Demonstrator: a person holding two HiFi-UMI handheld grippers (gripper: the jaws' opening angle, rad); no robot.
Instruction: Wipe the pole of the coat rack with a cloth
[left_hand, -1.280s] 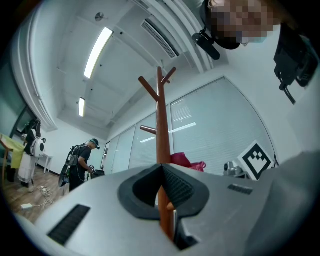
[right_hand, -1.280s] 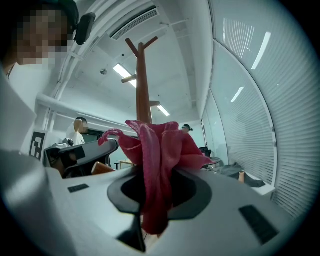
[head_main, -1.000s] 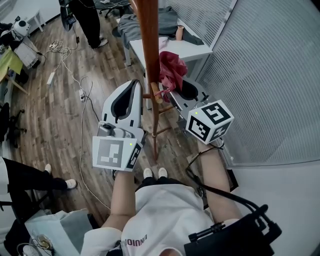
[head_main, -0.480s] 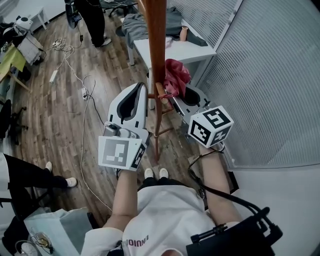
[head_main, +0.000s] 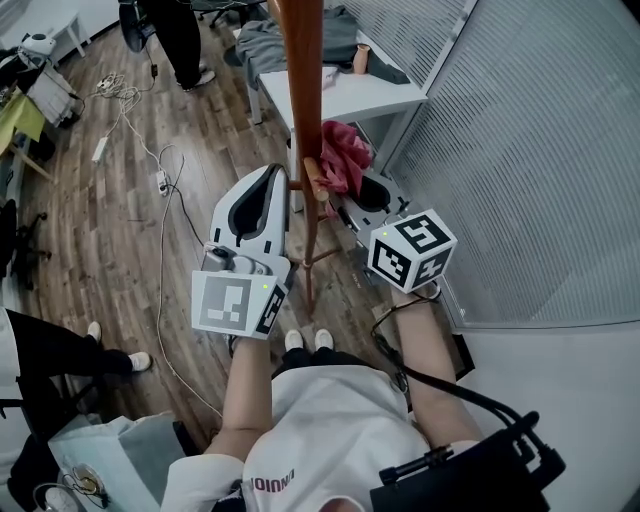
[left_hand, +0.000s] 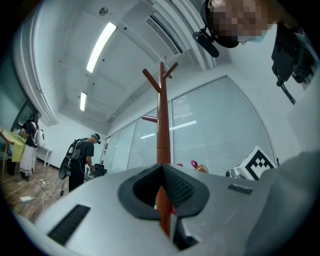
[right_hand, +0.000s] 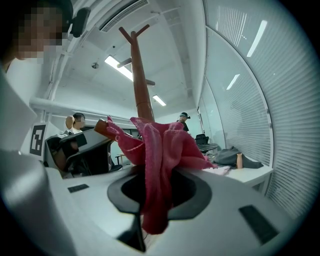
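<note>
Cloth (right_hand: 160, 150), red, bunched, clamped in right gripper (right_hand: 155, 200); jaws closed on its lower fold, the rest spilling over the tips. In head view it sits against the right side of the pole (head_main: 300, 100), level with a short peg (head_main: 318, 183). Pole is brown wood, upright, between both grippers. Left gripper (head_main: 278, 172) is just left of it, jaws drawn together, nothing held; pole shows through their slit. Behind: white table (head_main: 360, 95) carrying grey garment (head_main: 262, 45). Cables (head_main: 160, 185) across wood floor. Person (head_main: 180, 40) standing far off.
</note>
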